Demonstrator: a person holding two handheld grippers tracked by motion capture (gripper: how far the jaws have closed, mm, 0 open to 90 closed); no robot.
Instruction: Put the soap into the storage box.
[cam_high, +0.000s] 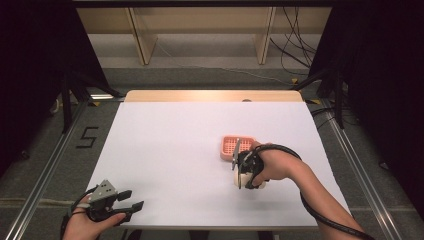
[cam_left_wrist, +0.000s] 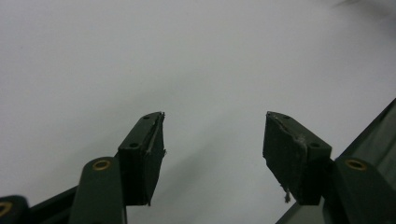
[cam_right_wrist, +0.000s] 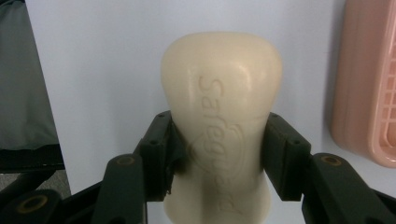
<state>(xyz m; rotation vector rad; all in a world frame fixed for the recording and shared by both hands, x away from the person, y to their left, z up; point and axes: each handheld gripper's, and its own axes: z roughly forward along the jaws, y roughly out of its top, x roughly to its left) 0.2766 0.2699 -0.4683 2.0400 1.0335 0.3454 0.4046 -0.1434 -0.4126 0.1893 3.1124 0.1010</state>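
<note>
Clamping a cream bar of soap (cam_right_wrist: 219, 121) at its narrow waist, the right gripper (cam_right_wrist: 217, 154) has both jaws pressed against the bar's sides, and in the high view it holds the soap (cam_high: 248, 181) low over the white table (cam_high: 165, 145), just in front of a pink soap dish (cam_high: 235, 146). The left gripper (cam_high: 131, 201) rests at the table's near left corner with its jaws wide apart and nothing between them. Around the table lie a grey floor (cam_high: 30, 165), black cables (cam_high: 295, 45) and wooden shelf legs (cam_high: 142, 40) at the back.
</note>
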